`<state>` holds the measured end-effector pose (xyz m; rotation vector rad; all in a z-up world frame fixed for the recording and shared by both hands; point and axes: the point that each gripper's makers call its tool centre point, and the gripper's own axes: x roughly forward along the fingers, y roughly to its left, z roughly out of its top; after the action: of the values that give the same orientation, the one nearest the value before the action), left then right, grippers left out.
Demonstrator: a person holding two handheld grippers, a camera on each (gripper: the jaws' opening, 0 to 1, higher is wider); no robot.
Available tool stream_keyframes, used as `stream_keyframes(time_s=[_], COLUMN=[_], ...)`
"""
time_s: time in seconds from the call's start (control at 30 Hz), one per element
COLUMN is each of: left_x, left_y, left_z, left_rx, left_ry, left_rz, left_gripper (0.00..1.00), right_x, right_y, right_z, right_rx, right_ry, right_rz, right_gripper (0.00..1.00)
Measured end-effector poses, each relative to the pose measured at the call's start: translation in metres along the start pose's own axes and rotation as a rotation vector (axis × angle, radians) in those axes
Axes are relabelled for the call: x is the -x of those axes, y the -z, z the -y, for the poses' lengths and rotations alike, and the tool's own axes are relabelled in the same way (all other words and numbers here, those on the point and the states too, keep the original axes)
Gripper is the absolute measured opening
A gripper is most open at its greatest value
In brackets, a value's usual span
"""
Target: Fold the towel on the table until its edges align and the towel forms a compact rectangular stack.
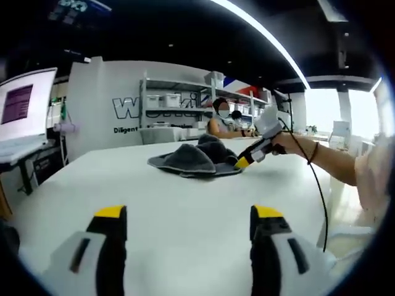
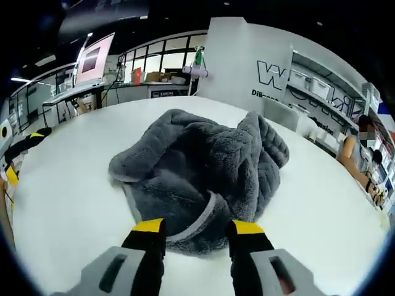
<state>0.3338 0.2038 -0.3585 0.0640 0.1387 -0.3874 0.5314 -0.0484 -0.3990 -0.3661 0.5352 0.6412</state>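
Towel crumpled on the surface, folding not yet started.

Gray towel (image 2: 200, 176) lay in a loose heap with no aligned edges or flat layers visible, so the whole fold looked left to do. The right gripper (image 2: 197, 237) sat at the heap's near edge, its yellow-tipped fingers (image 2: 148, 227) spread apart and released, with the towel's pale hem just ahead of and between them; nothing was pinched as far as could be seen. In the left gripper view the left gripper (image 1: 188, 216) hung well short of the towel (image 1: 194, 159), fingers (image 1: 111, 213) wide and released over bare white surface (image 1: 185, 197). The right gripper (image 1: 244, 161) showed there touching the towel's far side. Judged next: spread flat first, then fold.
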Motion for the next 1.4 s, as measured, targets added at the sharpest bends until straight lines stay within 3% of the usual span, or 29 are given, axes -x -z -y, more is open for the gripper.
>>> stream_keyframes(time_s=[0.1,0.23,0.57,0.83,0.97,1.13,1.4], left_x=[0.001,0.000,0.001,-0.001,-0.003,-0.004,-0.003], left_y=[-0.001,0.000,0.002,0.004,0.005,0.008,0.008], left_z=[-0.001,-0.001,-0.003,0.001,0.004,0.003,0.004], left_rx=[0.001,-0.002,-0.001,-0.015,-0.017,-0.006,-0.008], left_ry=[-0.004,-0.001,-0.006,0.005,0.014,0.009,0.009], left_rz=[0.004,-0.001,-0.006,-0.016,-0.020,-0.026,-0.025], left_gripper=[0.83,0.83,0.81,0.82,0.83,0.88,0.86], right_x=[0.000,-0.002,0.004,0.022,0.036,0.052,0.075], right_y=[0.001,0.005,0.002,-0.007,-0.021,-0.035,-0.061], right_z=[-0.003,-0.006,-0.006,-0.003,0.002,0.014,0.032], right_rx=[0.009,0.003,0.026,0.095,0.208,0.273,0.345], right_ry=[-0.022,-0.034,-0.039,-0.035,-0.039,-0.020,-0.013], right_rz=[-0.007,-0.007,-0.012,-0.030,-0.033,-0.066,-0.099], right_gripper=[0.12,0.06,0.02,0.02,0.02,0.02,0.02])
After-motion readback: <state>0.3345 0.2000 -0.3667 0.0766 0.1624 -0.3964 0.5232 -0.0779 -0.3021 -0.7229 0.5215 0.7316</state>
